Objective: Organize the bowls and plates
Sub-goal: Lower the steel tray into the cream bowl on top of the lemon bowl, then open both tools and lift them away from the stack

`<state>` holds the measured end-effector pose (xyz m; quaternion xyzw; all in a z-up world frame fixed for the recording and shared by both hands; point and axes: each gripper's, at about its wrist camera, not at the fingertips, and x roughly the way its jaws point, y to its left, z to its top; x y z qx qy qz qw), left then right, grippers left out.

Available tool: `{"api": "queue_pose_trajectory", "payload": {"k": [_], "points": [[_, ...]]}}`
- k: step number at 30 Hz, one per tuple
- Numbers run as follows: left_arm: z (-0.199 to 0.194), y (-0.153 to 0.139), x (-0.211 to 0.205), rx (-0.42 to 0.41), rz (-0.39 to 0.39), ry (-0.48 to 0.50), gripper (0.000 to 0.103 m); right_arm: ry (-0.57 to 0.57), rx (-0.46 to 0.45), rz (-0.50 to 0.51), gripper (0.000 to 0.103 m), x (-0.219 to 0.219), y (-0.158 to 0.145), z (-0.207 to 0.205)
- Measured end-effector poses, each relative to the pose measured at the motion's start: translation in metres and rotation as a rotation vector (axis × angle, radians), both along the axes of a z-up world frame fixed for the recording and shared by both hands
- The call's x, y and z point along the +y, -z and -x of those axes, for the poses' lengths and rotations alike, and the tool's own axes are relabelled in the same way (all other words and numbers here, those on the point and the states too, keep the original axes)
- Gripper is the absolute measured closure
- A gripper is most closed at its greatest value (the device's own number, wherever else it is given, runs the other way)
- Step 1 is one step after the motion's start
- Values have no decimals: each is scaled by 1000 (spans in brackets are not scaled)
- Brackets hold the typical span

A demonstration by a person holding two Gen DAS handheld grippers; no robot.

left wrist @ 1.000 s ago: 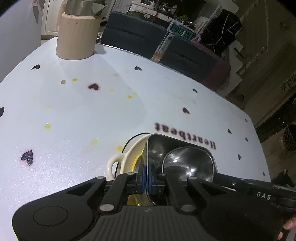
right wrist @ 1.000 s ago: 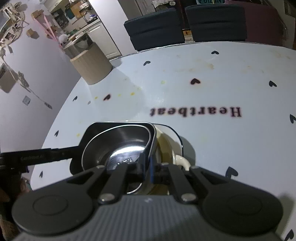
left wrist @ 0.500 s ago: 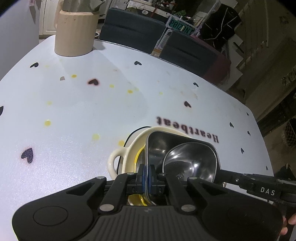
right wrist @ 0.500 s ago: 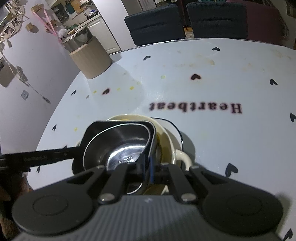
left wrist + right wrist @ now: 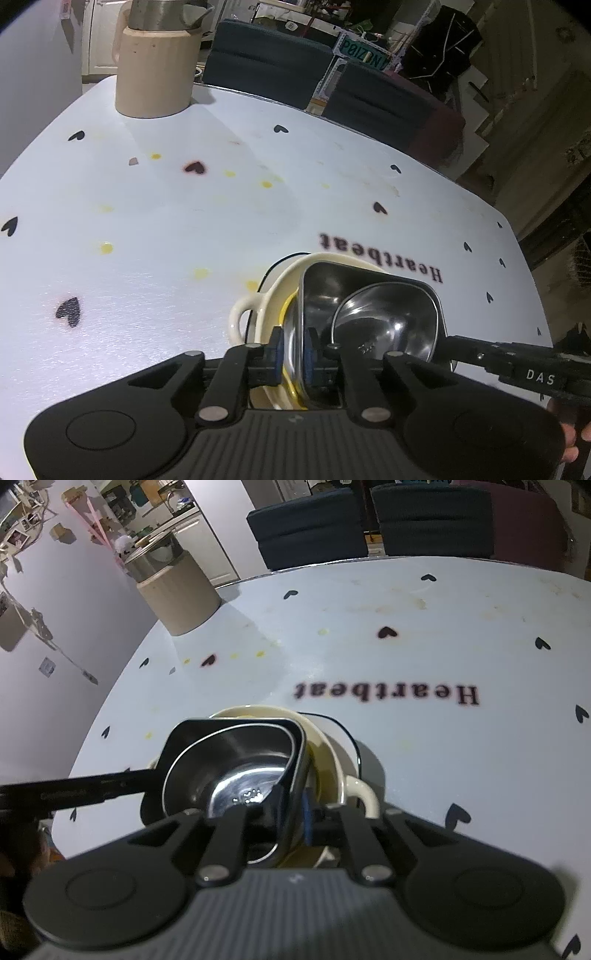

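Both grippers [image 5: 292,353] [image 5: 291,818] have just loosened on steel tray [image 5: 369,299] rim.

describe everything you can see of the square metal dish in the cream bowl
The square metal dish is shiny steel with rounded corners and a dark outer wall. It sits nested in the cream bowl and holds a round steel bowl. The rim on each side stands between the jaws of the left gripper and right gripper, which have just been opening.
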<state>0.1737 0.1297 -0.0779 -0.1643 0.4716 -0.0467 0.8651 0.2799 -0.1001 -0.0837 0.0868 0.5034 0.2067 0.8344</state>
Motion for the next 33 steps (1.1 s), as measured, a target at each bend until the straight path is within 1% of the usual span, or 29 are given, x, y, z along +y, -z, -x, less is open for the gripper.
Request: {"api": "queue_pose_trajectory", "payload": {"k": [2, 5, 6, 7, 8, 9, 10, 11, 12, 13, 14, 15, 16, 18, 19, 20, 22, 23, 26, 27, 29, 31, 33], "points": [[2, -3, 1, -7, -12, -5, 83, 2, -6, 3, 87, -1, -1, 1], [7, -10, 3, -18, -34, -15, 78, 7, -28, 27, 86, -2, -5, 5], [9, -13, 3, -23, -41, -16, 71, 10, -39, 32, 86, -3, -7, 7], [12, -16, 3, -31, -47, -18, 62, 19, -49, 29, 84, -5, -10, 10], [14, -20, 4, -42, -58, -21, 58, 27, -58, 22, 80, -7, -13, 12], [18, -24, 4, -57, -75, -24, 51, 37, -71, 17, 77, -9, -17, 15], [21, -29, 3, -73, -87, -25, 43, 45, -85, 19, 71, -11, -21, 18], [26, -33, 3, -89, -95, -27, 38, 49, -102, 21, 65, -12, -26, 20], [30, -37, 2, -104, -101, -30, 28, 56, -125, 18, 63, -13, -31, 24], [33, -42, 2, -120, -104, -33, 21, 65, -142, 15, 57, -14, -37, 28], [38, -47, 1, -139, -108, -37, 18, 77, -161, 12, 49, -16, -42, 31], [43, -53, 0, -159, -113, -40, 13, 88, -180, 10, 46, -17, -47, 36], [48, -58, -2, -181, -118, -42, 9, 99, -200, 12, 41, -18, -52, 40], [60, -70, -5, -231, -127, -48, 2, 124, -236, 22, 37, -19, -61, 48], [65, -76, -6, -257, -128, -46, 0, 139, -256, 24, 34, -21, -65, 53], [71, -81, -8, -282, -130, -41, 0, 150, -272, 25, 29, -21, -69, 57], [81, -88, -11, -313, -139, -36, 0, 165, -316, 38, 24, -22, -76, 69], [86, -90, -12, -322, -144, -37, 0, 170, -337, 40, 20, -23, -79, 74], [99, -93, -15, -341, -152, -32, 0, 187, -392, 48, 13, -26, -87, 92], [104, -95, -16, -350, -162, -29, 0, 193, -407, 48, 11, -26, -88, 98], [112, -98, -21, -375, -192, -24, 0, 201, -439, 50, 3, -27, -89, 110], [121, -99, -25, -399, -226, -23, 0, 204, -468, 60, 0, -31, -89, 123], [128, -97, -29, -410, -258, -16, 0, 213, -491, 78, 0, -32, -86, 133]]}}
